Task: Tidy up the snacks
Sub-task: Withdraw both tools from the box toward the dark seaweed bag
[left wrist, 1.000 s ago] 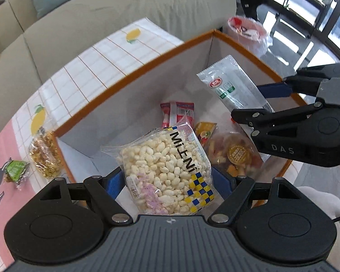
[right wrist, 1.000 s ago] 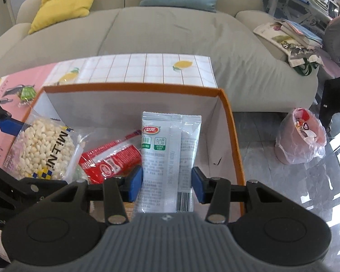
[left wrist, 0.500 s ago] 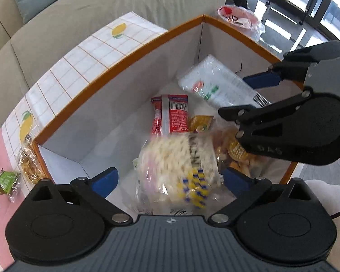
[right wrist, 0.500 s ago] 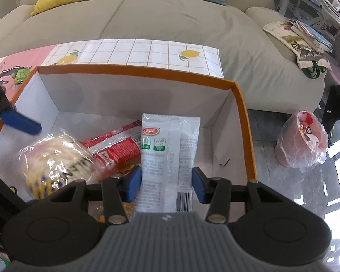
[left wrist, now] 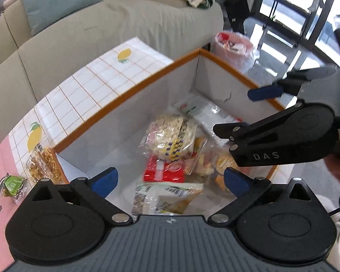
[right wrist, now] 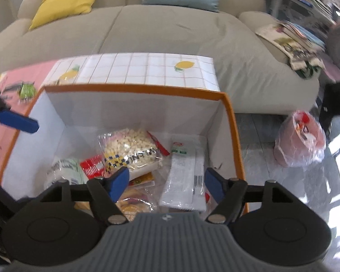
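Both my left gripper [left wrist: 168, 179] and right gripper [right wrist: 166, 181] hang released above the orange-rimmed white box [right wrist: 133, 88]; next I judge the clear packet of golden snacks [left wrist: 42, 164] on the worktop needs grasping.

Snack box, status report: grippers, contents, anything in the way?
Left gripper open, right gripper open. Puff bag and white packet inside box. Two snacks outside.

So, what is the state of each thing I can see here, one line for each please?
left gripper: open, holding nothing, above the box.
right gripper: open, holding nothing.
box: open at the top, snacks inside.
puffed snack bag: lying in the box on other packets.
white packet: lying flat in the box.
red packet: lying in the box.
golden snack bag: outside the box, on the table.
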Demonstrator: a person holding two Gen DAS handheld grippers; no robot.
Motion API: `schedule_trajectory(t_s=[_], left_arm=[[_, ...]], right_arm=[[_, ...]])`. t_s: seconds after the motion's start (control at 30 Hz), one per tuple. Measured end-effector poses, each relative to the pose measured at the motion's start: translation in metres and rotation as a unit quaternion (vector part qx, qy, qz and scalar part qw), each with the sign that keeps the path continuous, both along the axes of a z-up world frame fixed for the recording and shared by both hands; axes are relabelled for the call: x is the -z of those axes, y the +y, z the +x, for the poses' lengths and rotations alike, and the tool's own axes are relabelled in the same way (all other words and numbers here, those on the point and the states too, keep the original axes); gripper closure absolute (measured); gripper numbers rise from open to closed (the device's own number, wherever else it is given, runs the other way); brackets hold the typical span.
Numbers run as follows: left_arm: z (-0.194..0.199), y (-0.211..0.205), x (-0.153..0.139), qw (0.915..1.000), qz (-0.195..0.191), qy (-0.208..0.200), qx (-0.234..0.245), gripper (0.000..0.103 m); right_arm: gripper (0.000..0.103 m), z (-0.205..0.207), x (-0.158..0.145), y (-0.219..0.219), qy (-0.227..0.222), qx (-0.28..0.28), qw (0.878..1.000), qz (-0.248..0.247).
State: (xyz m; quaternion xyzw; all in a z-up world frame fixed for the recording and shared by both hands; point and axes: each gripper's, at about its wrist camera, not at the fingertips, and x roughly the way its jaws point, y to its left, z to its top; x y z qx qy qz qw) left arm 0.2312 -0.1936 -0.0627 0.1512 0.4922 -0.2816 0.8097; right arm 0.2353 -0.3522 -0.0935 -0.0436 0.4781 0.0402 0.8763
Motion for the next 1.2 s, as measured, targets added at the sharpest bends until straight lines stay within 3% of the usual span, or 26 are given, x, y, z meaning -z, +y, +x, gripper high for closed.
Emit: schedule_trajectory(t_s=[0.27,0.5,0.63,0.9,1.2], left_arm=[[-0.015,0.028,-0.036,0.9967,-0.071,-0.029,-0.025,0.0],[-0.034,0.073,-0.057,0.9884,-0.13,-0.049,-0.062,0.0],[-0.046,0.103,-0.061,0.9824,-0.142,-0.073,-0.097,0.0],[-0.062,0.178,-0.057,0.9665,-0.162,-0.078,-0.183,0.0],[-0.08,0.236,-0.039,0.9548,-0.161,-0.074,-0.239,0.0]], right_arm=[[0.028,-0.022,-0.025,-0.003,-0.027,0.059,0.997,0.038],[0.028,-0.052,-0.043,0.011,-0.062,0.093,0.99,0.086],[0.027,-0.068,-0.049,0.031,-0.084,0.107,0.985,0.109],[0.023,-0.093,-0.051,0.101,-0.114,0.075,0.983,0.124],[0.022,-0.116,-0.041,0.192,-0.143,0.0,0.987,0.073]])
